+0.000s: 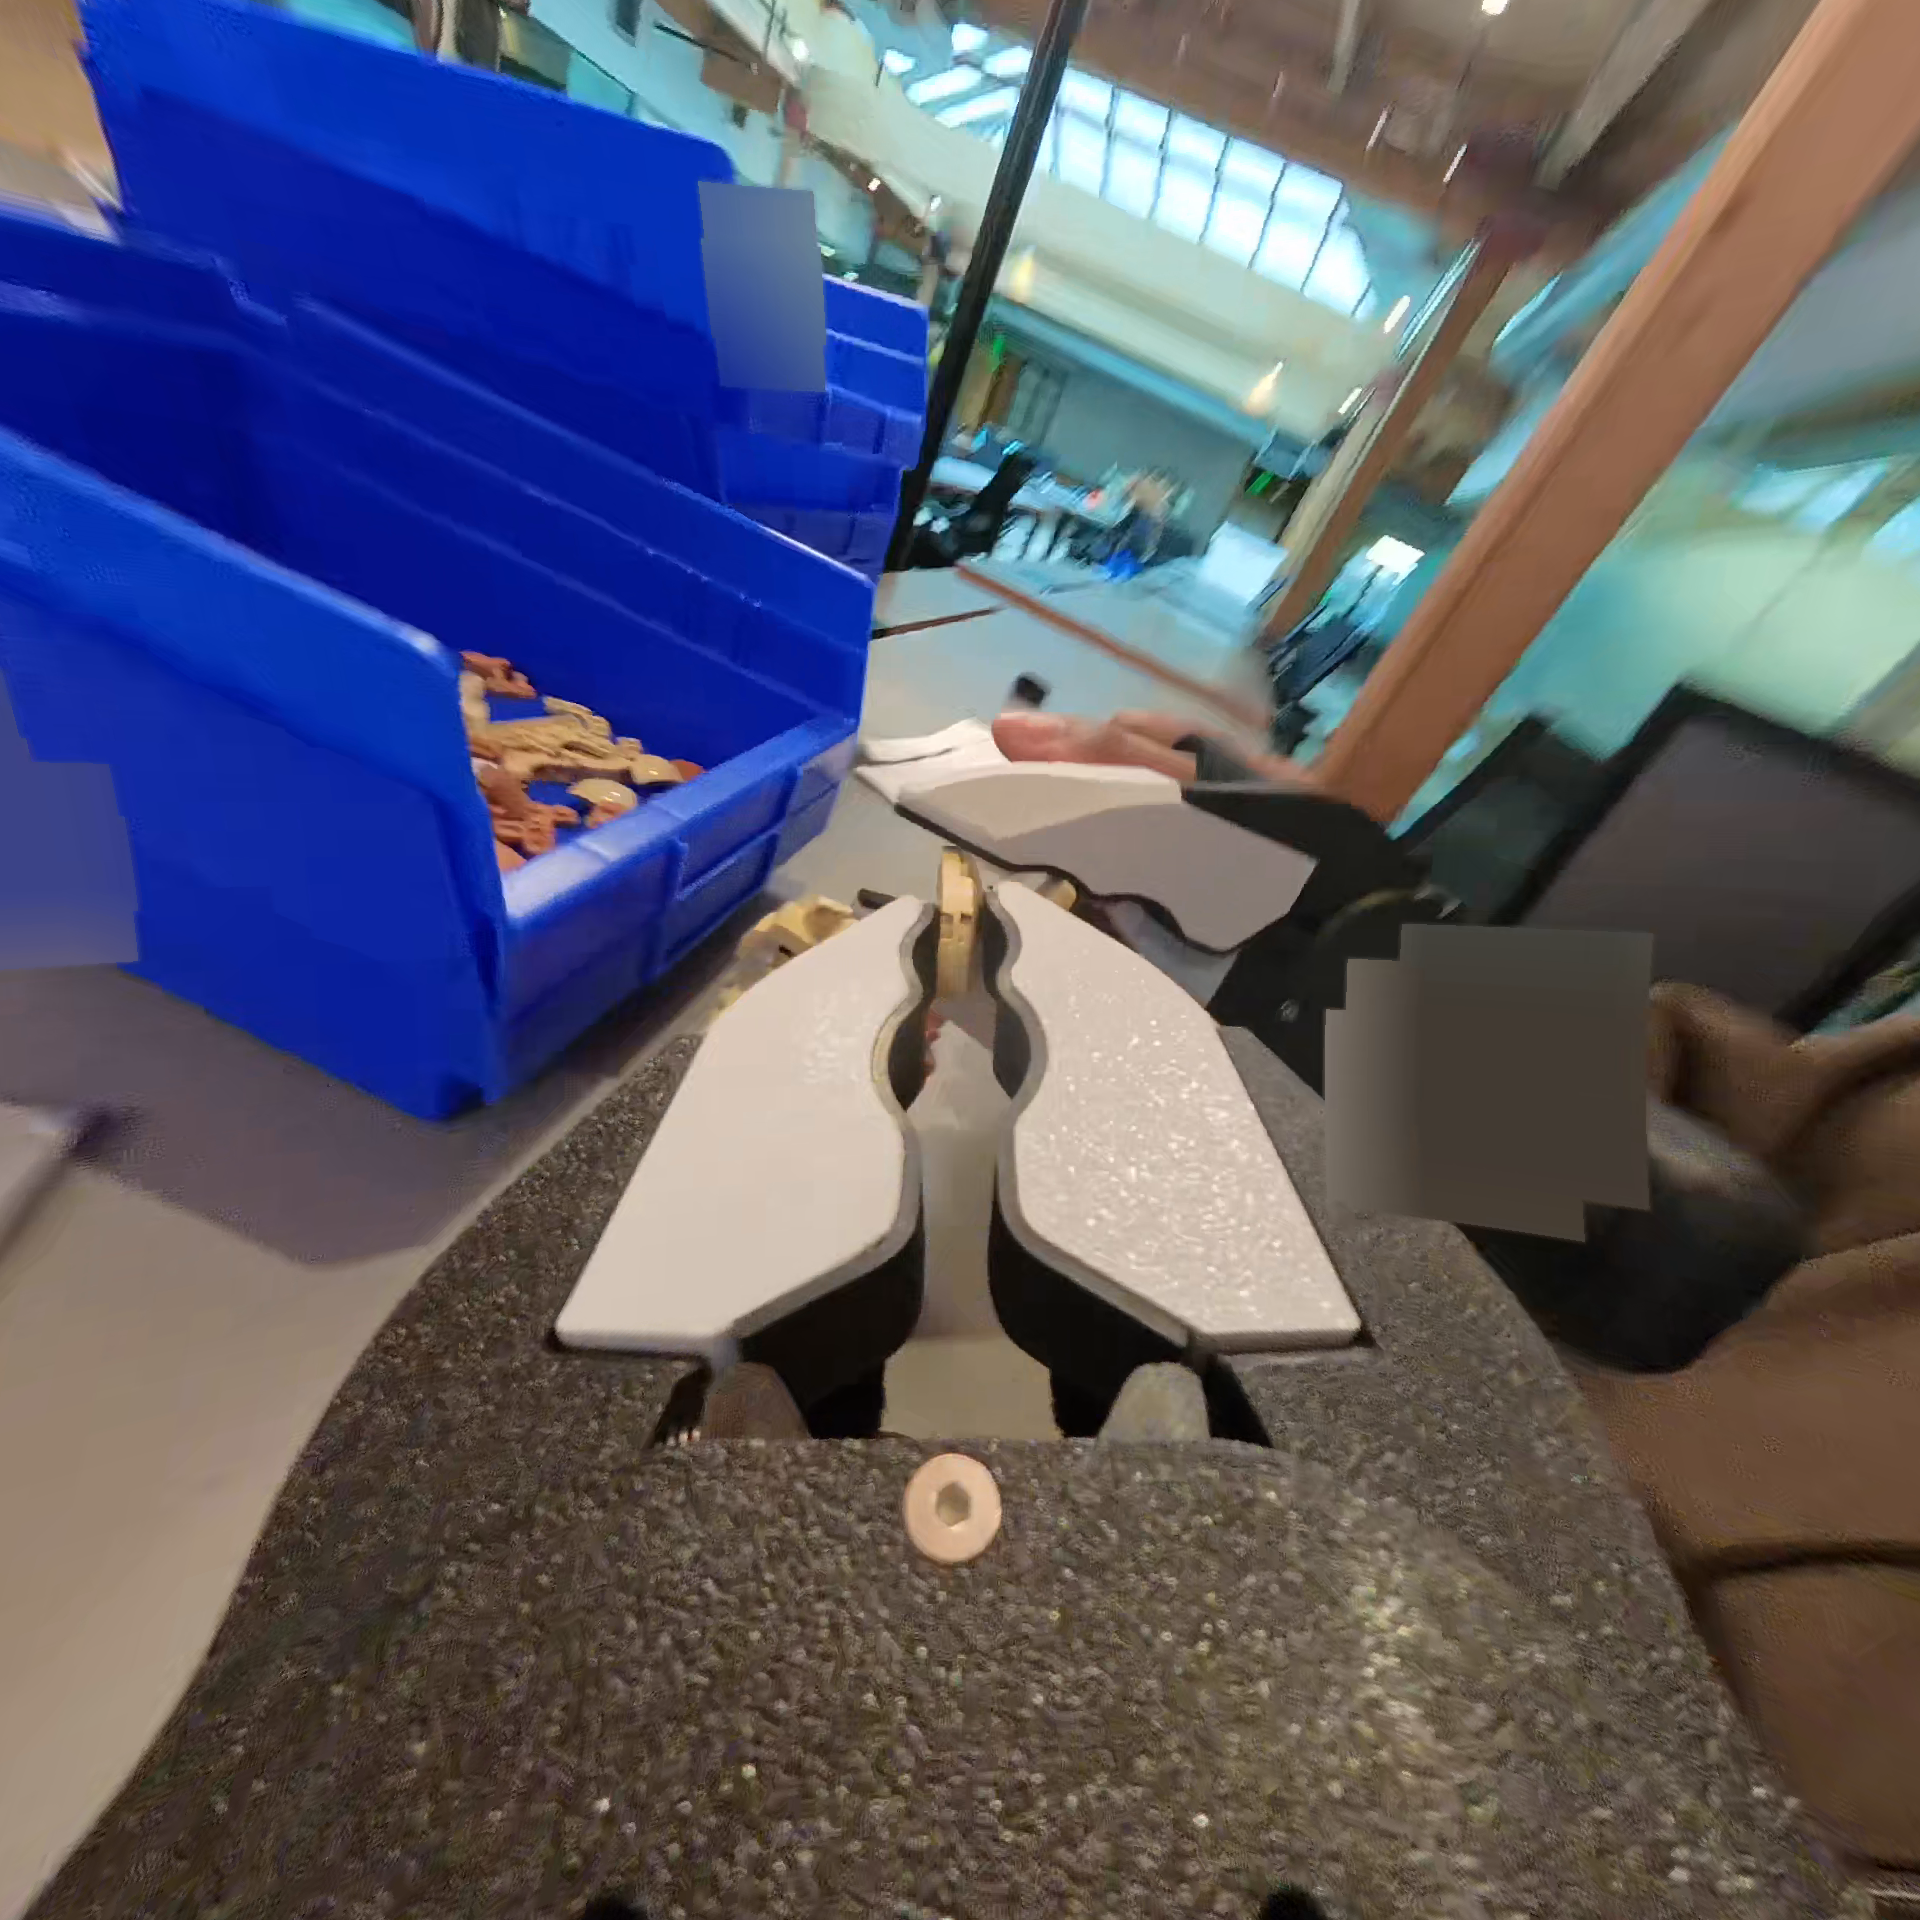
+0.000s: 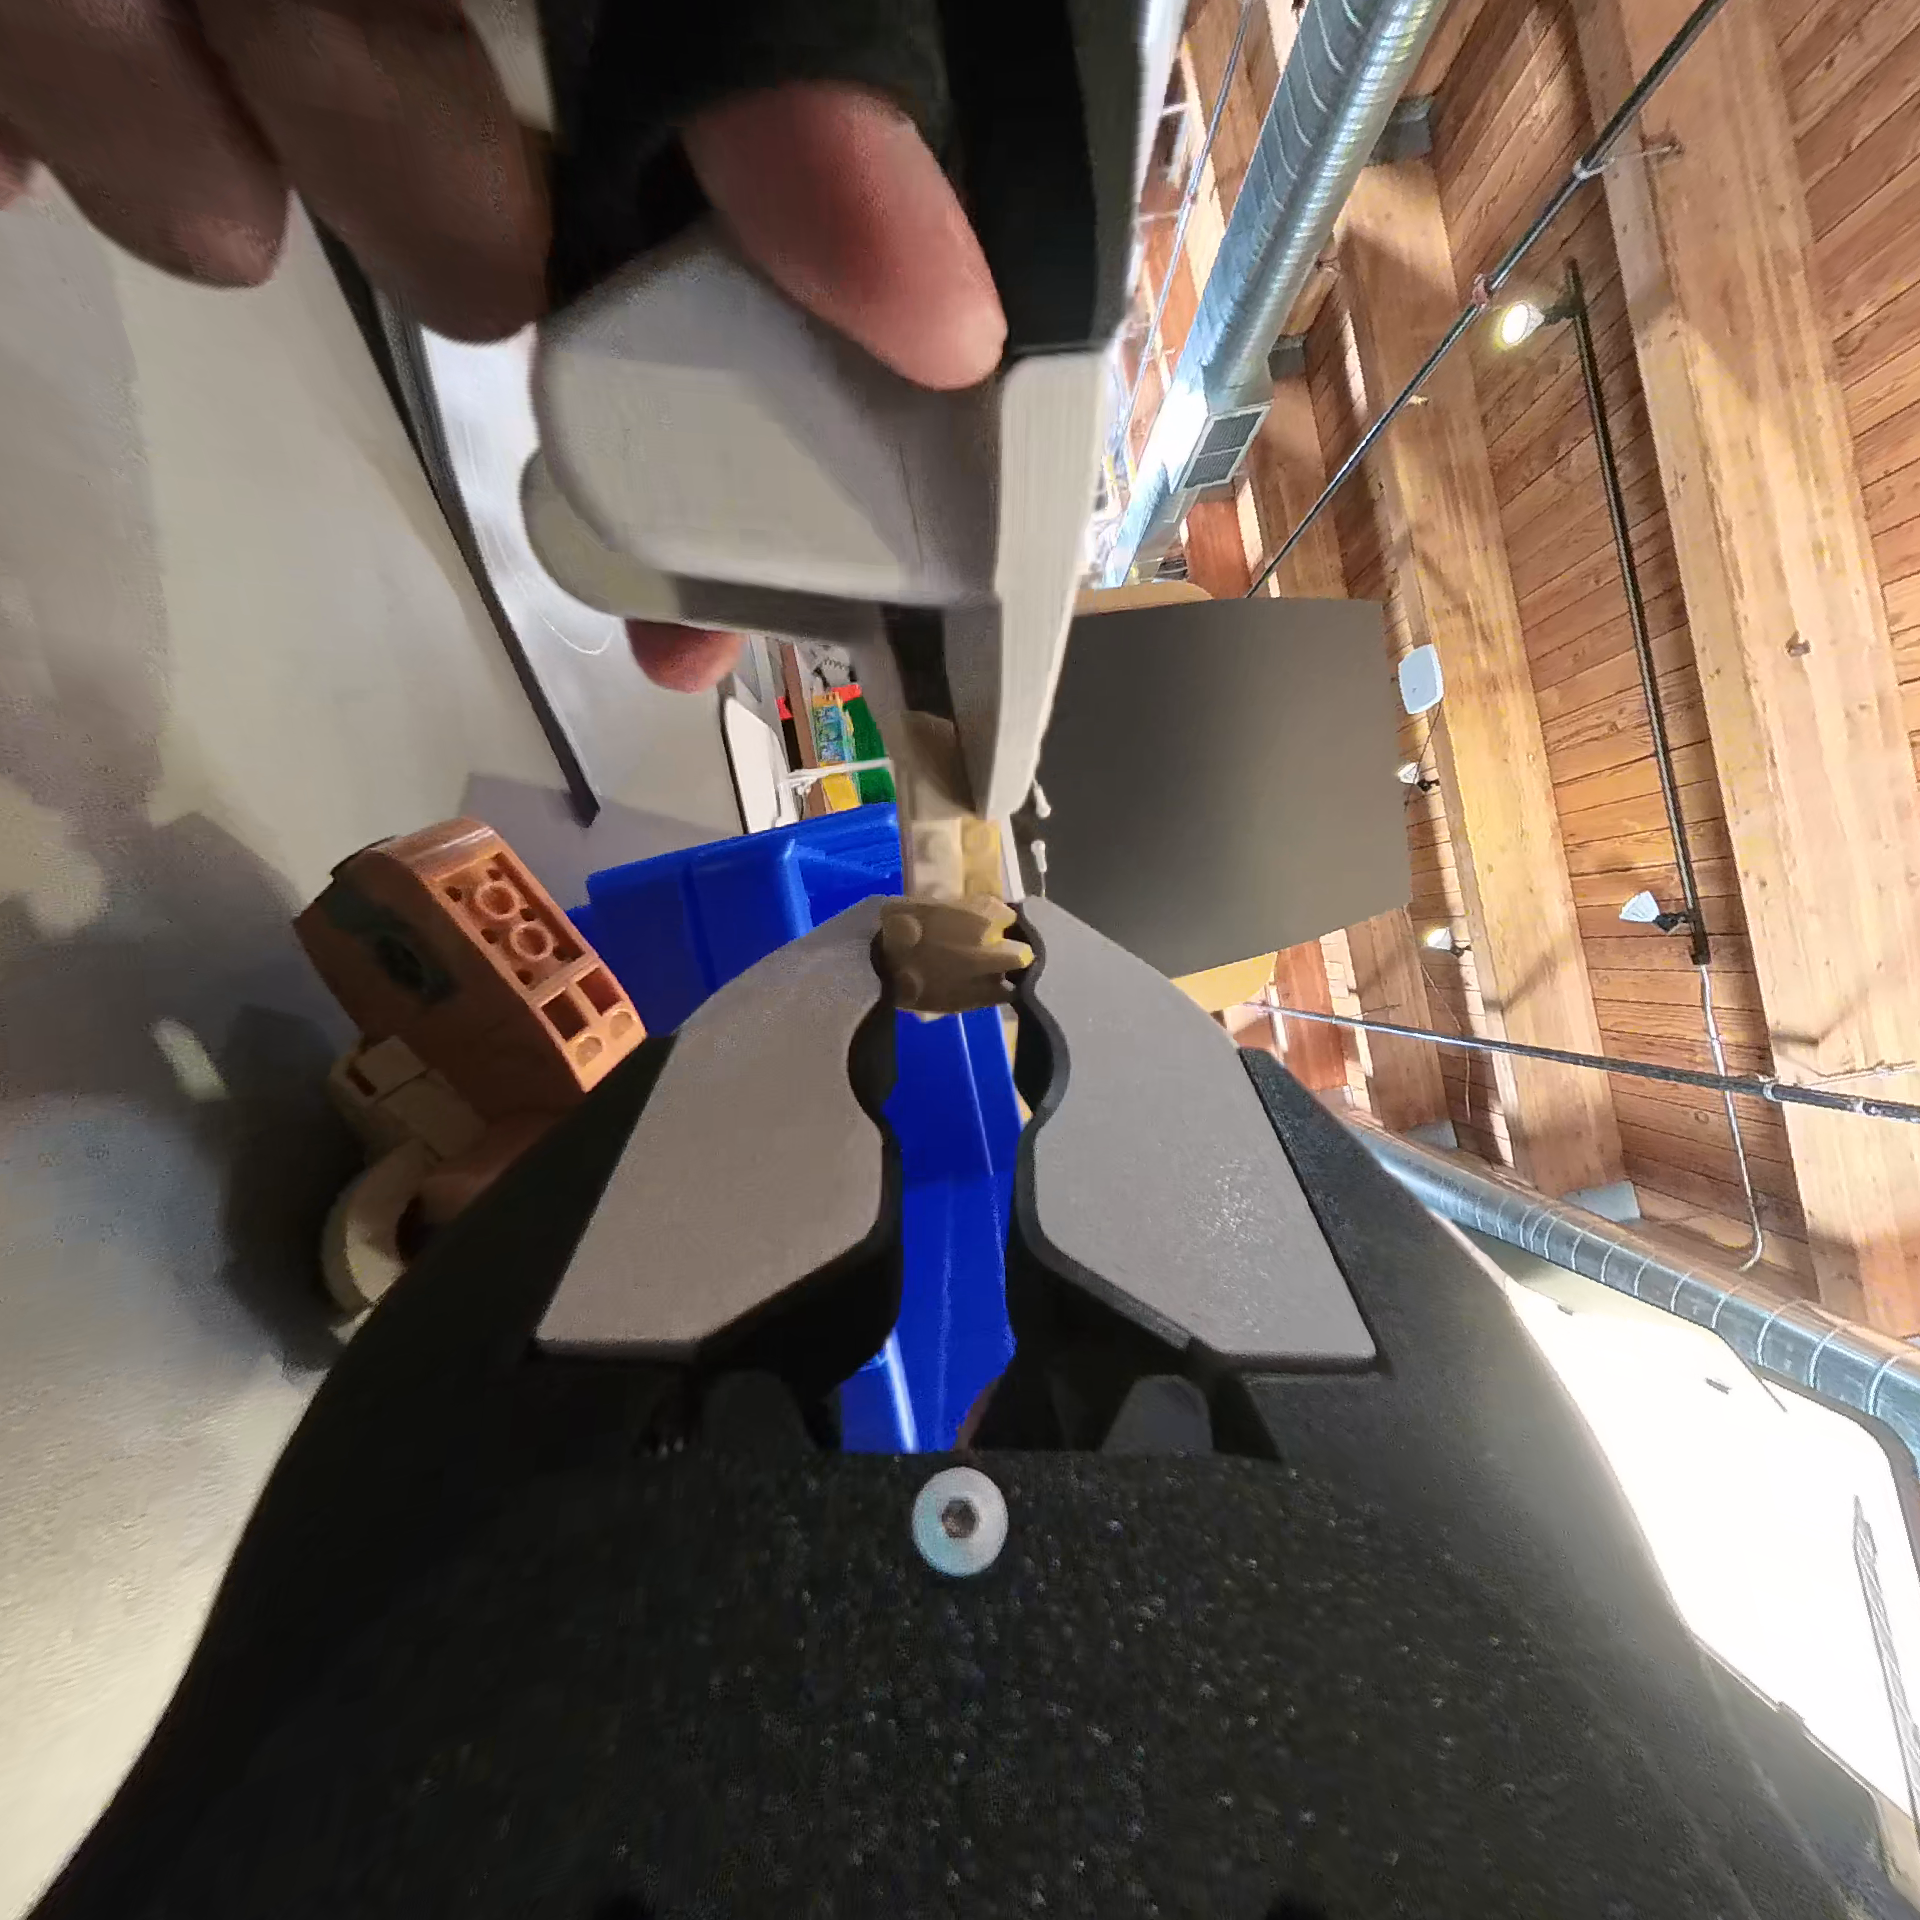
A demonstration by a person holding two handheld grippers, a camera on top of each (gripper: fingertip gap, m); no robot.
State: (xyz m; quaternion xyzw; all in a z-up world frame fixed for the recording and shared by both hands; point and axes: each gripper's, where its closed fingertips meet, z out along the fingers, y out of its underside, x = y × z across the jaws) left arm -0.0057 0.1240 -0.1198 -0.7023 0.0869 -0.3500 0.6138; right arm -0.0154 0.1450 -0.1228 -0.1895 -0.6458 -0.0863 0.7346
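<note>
Left wrist view shows the left gripper with its fingers narrowed on a thin tan brick piece standing on edge between the tips. Blue bins of tan and brown pieces crowd its left side. The right gripper pinches a toothed tan piece, just below the other's tips; an orange brick assembly lies to its left.

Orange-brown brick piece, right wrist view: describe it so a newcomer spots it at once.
Start at the blue bin behind the right gripper. Just left of it, on the pale table, lies the orange-brown brick piece, a rounded block. Its open underside shows round and square cavities, and it sits atop tan pieces, unlike the small tan part in the jaws.
</note>
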